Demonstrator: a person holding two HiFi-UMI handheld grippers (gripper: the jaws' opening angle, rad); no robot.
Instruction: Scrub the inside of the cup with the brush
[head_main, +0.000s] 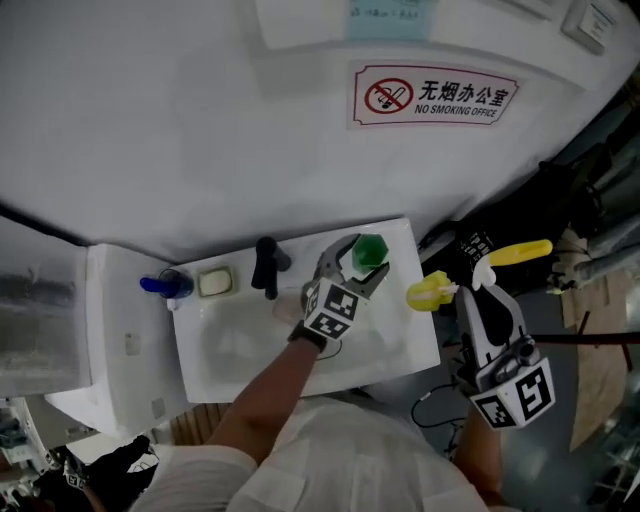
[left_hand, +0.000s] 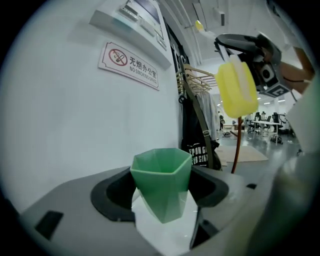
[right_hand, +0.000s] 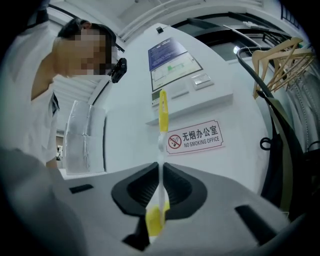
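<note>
**Open basin at front left, crowded back rim**

Your widest free room is over the left and front of the sink (head_main: 225, 345), where the basin lies bare. On the sink's back rim the black faucet (head_main: 266, 268) rises at the middle, with the soap dish (head_main: 215, 283) just left of it and a blue object (head_main: 160, 285) beyond. The wall (head_main: 200, 130) closes directly behind the sink. Over the sink's back right corner your left gripper (head_main: 362, 262) clamps the cup (head_main: 370, 250). Just off the sink's right edge hangs the brush (head_main: 428, 293), gripped by your right gripper (head_main: 478, 272). Dark bags (head_main: 570, 190) crowd the space further right.
</note>
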